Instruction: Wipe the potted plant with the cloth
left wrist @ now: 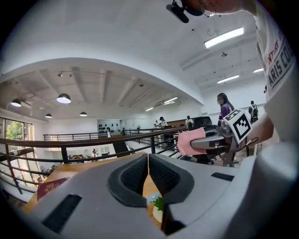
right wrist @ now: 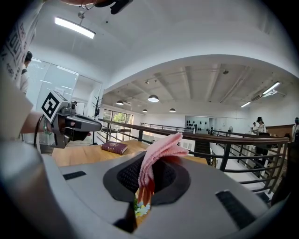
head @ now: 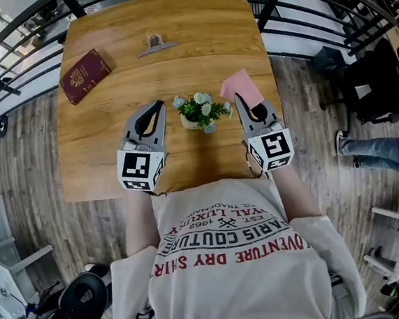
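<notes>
A small potted plant (head: 198, 112) with white and pale blue flowers stands mid-table on the wooden table (head: 112, 128). My left gripper (head: 158, 107) hovers just left of the plant, shut and empty; in the left gripper view its pads (left wrist: 135, 175) meet with the plant (left wrist: 159, 204) showing below them. To the right of the plant, my right gripper (head: 242, 102) is shut on a pink cloth (head: 241, 86), which sticks up out of the jaws. The right gripper view shows the folded cloth (right wrist: 161, 151) pinched between the pads, with flowers (right wrist: 141, 208) beneath.
A dark red book (head: 85, 76) lies at the table's far left, and a metal clip (head: 155, 45) at the far middle. Black railings (head: 22, 64) ring the table. A seated person's leg (head: 378, 152) and a dark chair (head: 374, 82) are on the right.
</notes>
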Tool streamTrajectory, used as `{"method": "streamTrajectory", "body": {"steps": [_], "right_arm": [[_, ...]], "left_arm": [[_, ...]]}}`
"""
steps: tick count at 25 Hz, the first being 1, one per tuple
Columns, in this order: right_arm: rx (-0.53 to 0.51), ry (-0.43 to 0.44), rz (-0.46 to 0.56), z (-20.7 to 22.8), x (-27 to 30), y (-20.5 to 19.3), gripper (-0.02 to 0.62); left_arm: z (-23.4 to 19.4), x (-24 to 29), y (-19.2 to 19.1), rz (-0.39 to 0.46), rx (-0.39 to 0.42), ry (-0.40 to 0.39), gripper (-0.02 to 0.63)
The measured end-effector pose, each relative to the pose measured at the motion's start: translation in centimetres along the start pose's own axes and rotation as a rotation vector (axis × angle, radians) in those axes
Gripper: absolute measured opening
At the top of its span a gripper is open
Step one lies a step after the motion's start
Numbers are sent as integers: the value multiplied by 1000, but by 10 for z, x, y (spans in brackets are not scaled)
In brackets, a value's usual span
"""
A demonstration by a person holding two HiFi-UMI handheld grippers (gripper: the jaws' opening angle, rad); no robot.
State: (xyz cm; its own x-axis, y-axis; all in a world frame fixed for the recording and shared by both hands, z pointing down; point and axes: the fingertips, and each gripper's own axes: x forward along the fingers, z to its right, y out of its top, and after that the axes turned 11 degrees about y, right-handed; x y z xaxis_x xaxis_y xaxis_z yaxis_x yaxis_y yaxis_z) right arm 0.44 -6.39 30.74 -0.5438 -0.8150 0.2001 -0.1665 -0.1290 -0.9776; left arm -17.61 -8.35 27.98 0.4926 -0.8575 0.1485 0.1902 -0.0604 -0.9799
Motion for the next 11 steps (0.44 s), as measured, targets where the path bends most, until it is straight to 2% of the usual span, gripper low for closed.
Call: {"method": "streamTrajectory", "body": {"steps": [5, 11], "right_arm": [[-24, 12, 3, -7, 1, -1, 35], [-33, 14, 24, -9, 4, 4, 35]], "left_arm": [[1, 1, -2, -11, 14, 7, 23], [-10, 0, 0, -10, -29, 46, 23]]}}
